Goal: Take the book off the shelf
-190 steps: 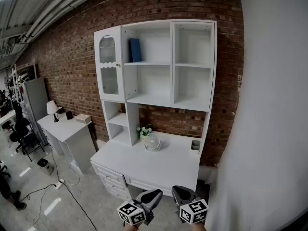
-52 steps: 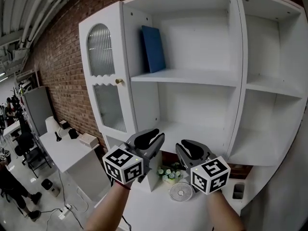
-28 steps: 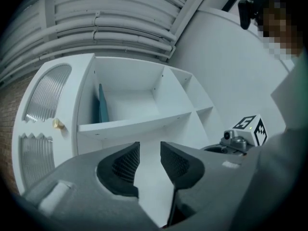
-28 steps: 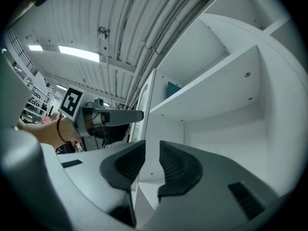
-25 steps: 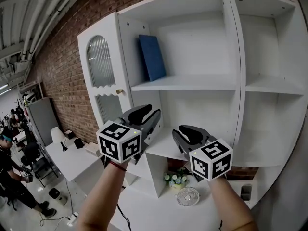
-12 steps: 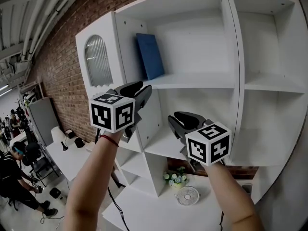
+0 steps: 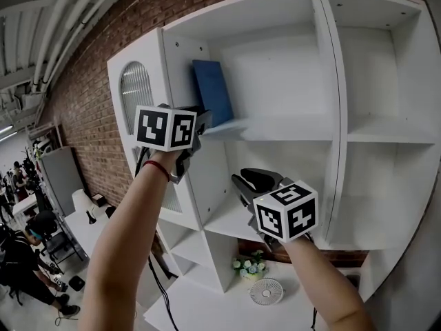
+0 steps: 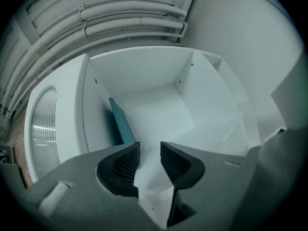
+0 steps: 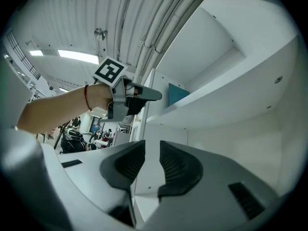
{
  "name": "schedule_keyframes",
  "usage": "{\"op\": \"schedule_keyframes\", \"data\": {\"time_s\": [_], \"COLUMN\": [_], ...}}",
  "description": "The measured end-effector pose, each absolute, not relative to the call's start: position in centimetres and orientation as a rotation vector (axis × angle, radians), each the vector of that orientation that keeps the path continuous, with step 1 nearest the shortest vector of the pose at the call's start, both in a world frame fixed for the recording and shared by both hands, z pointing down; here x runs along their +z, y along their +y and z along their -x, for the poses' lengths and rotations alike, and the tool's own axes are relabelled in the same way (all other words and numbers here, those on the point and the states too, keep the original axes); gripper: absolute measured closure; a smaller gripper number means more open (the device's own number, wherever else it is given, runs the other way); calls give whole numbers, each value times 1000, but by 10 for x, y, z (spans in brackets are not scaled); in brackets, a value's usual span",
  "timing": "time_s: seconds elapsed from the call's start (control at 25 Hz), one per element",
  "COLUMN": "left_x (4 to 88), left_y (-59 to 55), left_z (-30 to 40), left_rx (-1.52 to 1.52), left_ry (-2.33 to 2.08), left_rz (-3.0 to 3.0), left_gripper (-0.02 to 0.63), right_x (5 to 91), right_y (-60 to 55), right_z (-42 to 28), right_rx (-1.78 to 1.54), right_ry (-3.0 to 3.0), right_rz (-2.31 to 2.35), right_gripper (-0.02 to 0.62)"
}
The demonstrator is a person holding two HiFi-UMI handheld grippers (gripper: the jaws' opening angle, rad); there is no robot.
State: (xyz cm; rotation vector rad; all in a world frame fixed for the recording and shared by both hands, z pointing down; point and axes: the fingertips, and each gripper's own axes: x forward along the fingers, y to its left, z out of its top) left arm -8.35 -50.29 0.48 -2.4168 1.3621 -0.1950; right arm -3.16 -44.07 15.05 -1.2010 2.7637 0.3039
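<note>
We are in a big open workroom, part office and part lab. A bare red brick wall (image 7: 76,81) runs down its length, with exposed pipes (image 7: 48,12) and a strip light (image 9: 77,56) under the ribbed ceiling. A white shelf unit (image 7: 324,136) stands over a desk (image 7: 200,309) with a small fan (image 7: 265,292), a second white desk (image 7: 74,226) carries a lamp (image 7: 81,202), and people (image 7: 21,261) are gathered at workstations farther back
</note>
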Motion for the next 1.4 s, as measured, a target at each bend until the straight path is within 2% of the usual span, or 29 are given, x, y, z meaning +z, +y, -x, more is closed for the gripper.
{"op": "schedule_keyframes", "data": {"time_s": [0.52, 1.4], "left_x": [-24, -29], "left_y": [-562, -600], "left_z": [86, 90], "left_rx": [-291, -408], "left_ry": [1514, 1757], "left_rz": [2419, 2432], "left_gripper": [485, 482], "right_x": [154, 140], "right_y": [-458, -463], "right_z": [37, 22], "right_rx": [333, 264], "right_ry": [2796, 2827], "right_rz": [1155, 1058], "right_gripper": [500, 500]}}
